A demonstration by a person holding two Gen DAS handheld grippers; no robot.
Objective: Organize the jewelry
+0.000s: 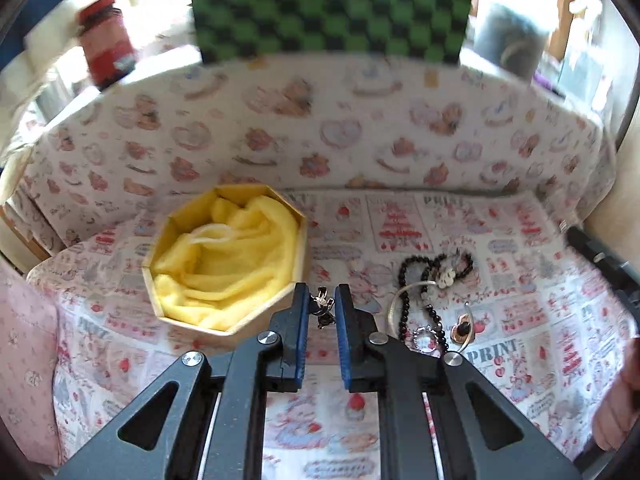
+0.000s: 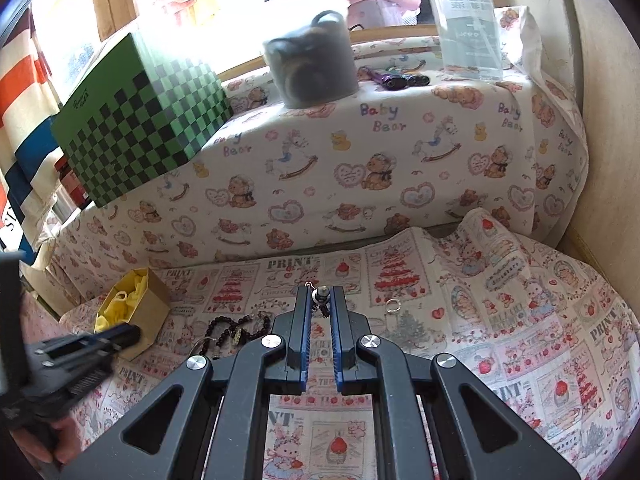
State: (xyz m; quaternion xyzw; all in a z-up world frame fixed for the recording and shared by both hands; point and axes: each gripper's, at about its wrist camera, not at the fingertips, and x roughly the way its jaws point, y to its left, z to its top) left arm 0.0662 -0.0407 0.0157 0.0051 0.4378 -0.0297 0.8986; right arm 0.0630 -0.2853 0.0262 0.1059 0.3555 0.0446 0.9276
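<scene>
Both my tongs pinch small jewelry pieces above the patterned cloth.

My left tongs (image 1: 322, 304) grip a metal charm (image 1: 323, 307), the yellow-lined box (image 1: 224, 258) at ten o'clock; my right tongs (image 2: 319, 300) clamp a small earring (image 2: 321, 295), a ring (image 2: 392, 304) at three o'clock.

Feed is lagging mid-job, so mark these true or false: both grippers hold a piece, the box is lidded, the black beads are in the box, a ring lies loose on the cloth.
1. Both grippers hold a piece. True: the left gripper pinches a small charm; the right gripper pinches a pendant.
2. The box is lidded. False: it is open, showing yellow cloth.
3. The black beads are in the box. False: they lie on the cloth beside it.
4. A ring lies loose on the cloth. True.
</scene>
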